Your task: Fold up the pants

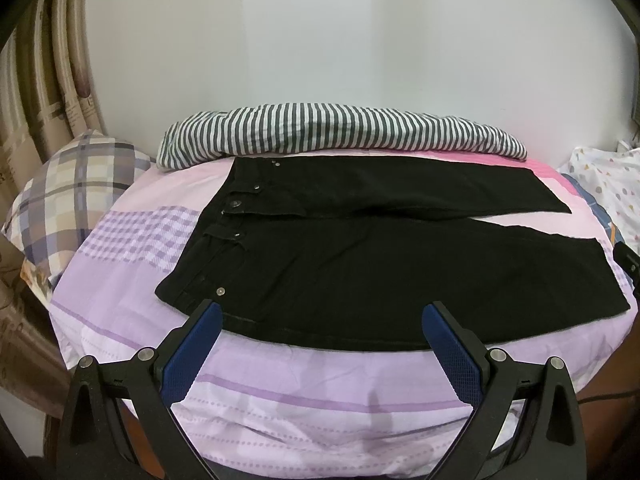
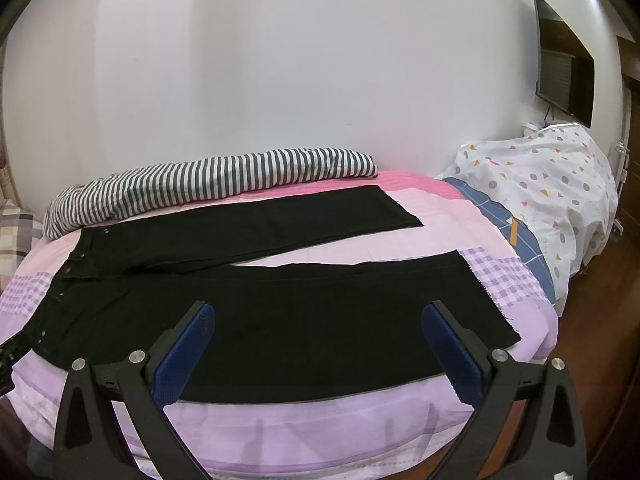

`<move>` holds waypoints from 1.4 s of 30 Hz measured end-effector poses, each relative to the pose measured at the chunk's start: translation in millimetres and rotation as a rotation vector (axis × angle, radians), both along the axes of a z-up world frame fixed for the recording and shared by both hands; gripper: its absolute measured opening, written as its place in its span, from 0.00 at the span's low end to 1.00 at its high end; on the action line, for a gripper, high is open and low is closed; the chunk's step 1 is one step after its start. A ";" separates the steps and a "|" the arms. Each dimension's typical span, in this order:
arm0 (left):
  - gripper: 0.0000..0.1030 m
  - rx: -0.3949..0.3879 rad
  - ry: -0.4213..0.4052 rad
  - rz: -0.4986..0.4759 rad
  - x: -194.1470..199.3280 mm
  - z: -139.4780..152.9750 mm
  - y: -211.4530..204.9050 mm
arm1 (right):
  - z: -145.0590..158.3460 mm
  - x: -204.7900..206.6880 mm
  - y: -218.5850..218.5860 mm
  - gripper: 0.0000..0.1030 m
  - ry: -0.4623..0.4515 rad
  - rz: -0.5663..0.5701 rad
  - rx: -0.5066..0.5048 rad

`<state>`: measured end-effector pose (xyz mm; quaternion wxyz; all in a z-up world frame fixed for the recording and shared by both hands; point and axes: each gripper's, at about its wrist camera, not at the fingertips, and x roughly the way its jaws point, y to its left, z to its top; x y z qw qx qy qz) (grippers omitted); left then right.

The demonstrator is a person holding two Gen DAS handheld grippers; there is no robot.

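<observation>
Black denim pants (image 1: 360, 272) flat along striped pillow (image 1: 340, 132), waistband left, legs right; left gripper (image 1: 322, 312) and right gripper (image 2: 318, 310) spread wide, empty.

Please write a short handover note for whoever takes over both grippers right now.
Left gripper: open, empty, poised at the near edge by the waist end.
Right gripper: open, empty, poised over the near leg.
Black pants: spread flat on the bed sheet, waistband to the left, legs apart running right, far leg beside the striped bedding.
Done: pants laid out; no fold made.
Left: bring one leg over the other, then fold lengthwise.
</observation>
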<state>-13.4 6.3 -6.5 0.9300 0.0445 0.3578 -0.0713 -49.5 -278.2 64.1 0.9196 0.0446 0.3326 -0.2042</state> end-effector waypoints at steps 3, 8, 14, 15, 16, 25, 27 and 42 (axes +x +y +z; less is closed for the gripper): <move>0.97 0.002 0.011 0.000 0.4 -2.4 0.5 | -1.1 0.5 0.0 1.00 0.003 0.000 0.005; 0.97 0.001 0.030 -0.001 3.2 -5.9 0.4 | -2.5 1.3 0.6 1.00 0.006 0.002 0.008; 0.97 -0.006 0.051 0.000 8.1 -9.6 1.2 | -5.4 1.8 -0.1 1.00 0.015 0.001 0.009; 0.97 -0.008 0.055 0.000 9.9 -10.0 1.6 | -6.1 2.1 -0.2 1.00 0.019 0.000 0.008; 0.97 -0.010 0.060 -0.002 10.9 -10.7 2.1 | -6.4 2.6 -0.2 1.00 0.022 -0.001 0.008; 0.97 -0.069 0.140 -0.010 34.2 -21.1 12.2 | -12.0 5.5 -4.2 1.00 0.033 0.034 0.094; 0.97 -0.083 0.157 -0.010 44.5 -22.6 17.9 | -16.3 9.4 -6.7 1.00 0.047 0.054 0.147; 0.61 -0.390 0.305 0.022 227.7 -1.2 129.0 | -29.0 112.4 -2.9 1.00 0.147 0.089 0.202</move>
